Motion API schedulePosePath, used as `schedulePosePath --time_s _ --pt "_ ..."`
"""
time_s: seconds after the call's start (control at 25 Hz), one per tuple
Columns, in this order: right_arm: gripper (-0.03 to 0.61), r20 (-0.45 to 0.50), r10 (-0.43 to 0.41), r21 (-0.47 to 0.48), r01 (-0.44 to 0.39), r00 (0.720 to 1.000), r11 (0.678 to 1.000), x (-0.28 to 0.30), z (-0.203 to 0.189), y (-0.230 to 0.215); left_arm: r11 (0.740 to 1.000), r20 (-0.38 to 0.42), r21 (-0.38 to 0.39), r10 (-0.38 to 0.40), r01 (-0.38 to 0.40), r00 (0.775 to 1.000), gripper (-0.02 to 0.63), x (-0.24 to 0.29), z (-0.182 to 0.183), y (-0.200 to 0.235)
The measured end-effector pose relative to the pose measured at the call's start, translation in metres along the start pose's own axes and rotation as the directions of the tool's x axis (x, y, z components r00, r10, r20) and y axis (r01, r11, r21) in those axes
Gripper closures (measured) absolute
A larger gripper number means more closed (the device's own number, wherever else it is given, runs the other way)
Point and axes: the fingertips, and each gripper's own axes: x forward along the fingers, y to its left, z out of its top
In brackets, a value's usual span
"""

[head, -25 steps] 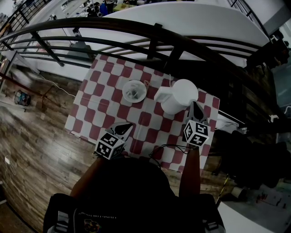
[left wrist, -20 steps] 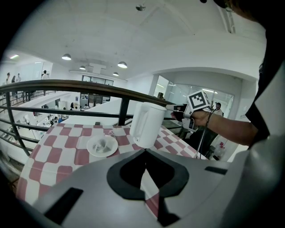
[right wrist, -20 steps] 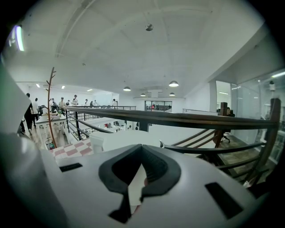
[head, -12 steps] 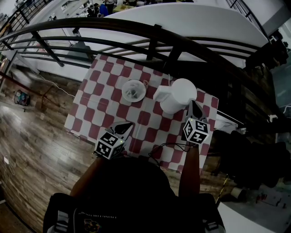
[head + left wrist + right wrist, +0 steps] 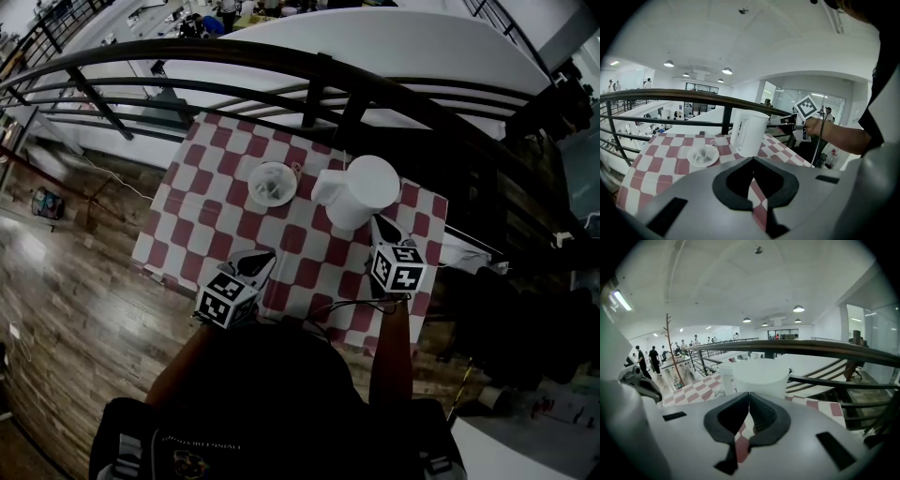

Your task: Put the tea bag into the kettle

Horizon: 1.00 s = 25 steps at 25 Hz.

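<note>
A white kettle (image 5: 361,192) stands on the checked tablecloth (image 5: 211,220), its handle turned left; its top looks covered. It also fills the middle of the right gripper view as the kettle (image 5: 759,376). Left of it sits a white dish (image 5: 273,183) holding a pale tea bag (image 5: 701,154). My right gripper (image 5: 380,225) is shut and empty, its tip close to the kettle's near right side. My left gripper (image 5: 260,262) is shut and empty too, hanging over the cloth's near edge, well short of the dish (image 5: 703,155).
A dark metal railing (image 5: 319,70) runs behind the table. A small pinkish scrap (image 5: 298,169) lies between dish and kettle. The cloth's edge drops to a wooden floor (image 5: 66,281) on the left. A cable (image 5: 347,302) trails by the right hand.
My right gripper has swung left and dipped, so its tip now lies nearer the kettle's base. The left gripper has kept still.
</note>
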Motion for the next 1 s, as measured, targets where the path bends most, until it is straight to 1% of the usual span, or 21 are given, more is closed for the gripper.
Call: schedulePosePath --time_s 0.12,0.24,0.4,0.64,0.76,0.84,1.0 --pt "0.563 -0.034 0.072 -0.039 -0.074 0.997 0.997 -0.007 -0.012 0.024 1.000 0.008 0.006 0.002 -0.002 1.000 0.611 0.000 0.002 -0.009" --pt "0.563 -0.037 0.136 -0.072 -0.138 0.990 0.988 -0.020 -0.014 0.046 1.000 0.012 0.009 0.006 -0.006 1.000 0.611 -0.001 0.002 -0.020" --pt "0.563 -0.034 0.196 -0.117 -0.199 0.980 0.973 -0.040 -0.016 0.066 1.000 0.016 0.015 0.022 -0.022 1.000 0.611 -0.002 0.002 -0.032" --pt "0.563 -0.061 0.262 -0.154 -0.268 0.963 0.951 -0.066 -0.034 0.083 0.998 0.034 0.006 0.056 -0.056 0.998 0.611 -0.005 0.001 -0.049" --pt "0.563 -0.085 0.286 -0.148 -0.296 0.954 0.944 -0.077 -0.048 0.089 0.998 0.023 0.005 0.058 -0.058 0.998 0.611 -0.006 -0.003 -0.061" --pt "0.563 -0.092 0.293 -0.135 -0.304 0.952 0.943 -0.082 -0.055 0.092 0.999 0.015 0.010 0.054 -0.054 0.998 0.611 -0.006 -0.004 -0.067" --pt "0.563 -0.085 0.290 -0.119 -0.298 0.953 0.947 -0.094 -0.062 0.094 0.999 0.025 0.024 0.043 -0.044 0.999 0.611 -0.005 -0.003 -0.074"
